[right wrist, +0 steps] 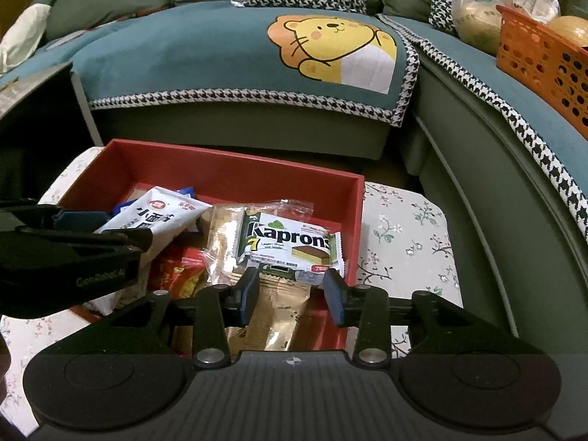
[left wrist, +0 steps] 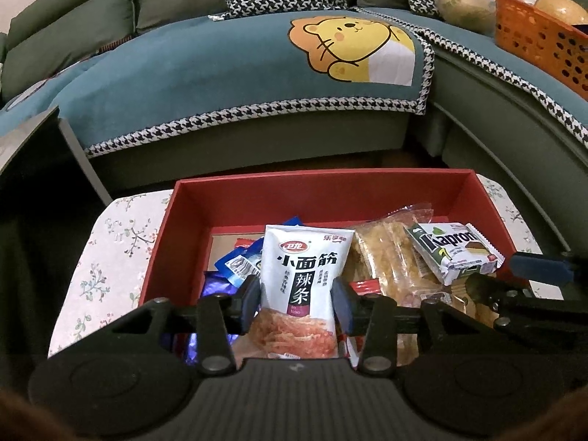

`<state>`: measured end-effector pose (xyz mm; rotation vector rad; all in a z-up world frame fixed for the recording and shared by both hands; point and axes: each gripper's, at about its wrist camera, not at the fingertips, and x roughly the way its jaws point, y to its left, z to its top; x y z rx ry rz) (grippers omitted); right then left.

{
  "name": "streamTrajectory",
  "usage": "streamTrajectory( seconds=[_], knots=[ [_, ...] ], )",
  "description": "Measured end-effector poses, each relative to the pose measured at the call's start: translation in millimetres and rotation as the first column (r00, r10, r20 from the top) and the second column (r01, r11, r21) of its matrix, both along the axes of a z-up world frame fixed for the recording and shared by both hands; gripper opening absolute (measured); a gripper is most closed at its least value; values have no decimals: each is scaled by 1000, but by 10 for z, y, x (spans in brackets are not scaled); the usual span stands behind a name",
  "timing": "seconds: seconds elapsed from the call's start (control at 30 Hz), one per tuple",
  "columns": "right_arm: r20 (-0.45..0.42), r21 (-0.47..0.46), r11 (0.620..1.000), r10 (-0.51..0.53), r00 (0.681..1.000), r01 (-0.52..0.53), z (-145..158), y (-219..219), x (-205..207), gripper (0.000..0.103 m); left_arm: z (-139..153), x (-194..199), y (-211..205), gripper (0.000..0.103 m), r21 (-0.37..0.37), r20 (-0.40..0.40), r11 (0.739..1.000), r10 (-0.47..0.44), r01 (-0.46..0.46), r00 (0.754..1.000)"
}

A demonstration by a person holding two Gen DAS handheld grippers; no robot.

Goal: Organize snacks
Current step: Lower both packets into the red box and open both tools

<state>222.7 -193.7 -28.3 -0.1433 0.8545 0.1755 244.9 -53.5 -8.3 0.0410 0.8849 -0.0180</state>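
Note:
A red box (left wrist: 191,220) holds several snack packs. My left gripper (left wrist: 297,299) is shut on a white spicy-strip pack (left wrist: 305,268) and holds it upright over the box; the pack also shows in the right wrist view (right wrist: 154,217). My right gripper (right wrist: 292,290) is shut on the near edge of a green and white Kaprons wafer pack (right wrist: 290,246), over a gold packet (right wrist: 272,316) in the box (right wrist: 228,172). The Kaprons pack (left wrist: 455,250) shows at the right of the left wrist view. Clear-wrapped pastry packs (left wrist: 389,257) lie between the two.
The box stands on a floral cloth table (right wrist: 404,239). Beyond it is a green sofa with a teal lion cover (left wrist: 257,73). An orange basket (right wrist: 544,62) and a plastic bag (right wrist: 488,11) sit on the sofa at right.

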Motion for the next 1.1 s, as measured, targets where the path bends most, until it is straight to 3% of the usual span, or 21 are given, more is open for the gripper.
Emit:
streamTrajectory(
  seconds=[0.13,0.23,0.5,0.63,0.77,0.93,1.1],
  knots=[
    [1,-2,1000,-7,1000,7,-3,-6,3,49,2,-1,-3,77,0,-1,1000,2,-2,1000],
    [1,-6,1000,-12,1000,12,-3,-10,4,58,7,-4,3,78,-1,-1,1000,5,-5,1000],
    [12,-4,1000,-12,1000,12,38,-5,-35,63,105,-83,-18,91,4,18,1000,11,-11,1000],
    [26,-5,1000,-10,1000,11,79,0,-68,71,167,-129,-15,97,14,34,1000,20,-21,999],
    [33,2,1000,-13,999,13,118,-7,-93,72,216,-157,19,103,7,48,999,35,-35,998],
    [46,15,1000,-27,999,26,173,-48,-143,74,248,-212,134,103,-45,44,997,65,-63,997],
    [45,32,999,-35,998,34,217,-70,-245,76,229,-330,221,103,-41,38,994,106,-104,994]
  ],
)
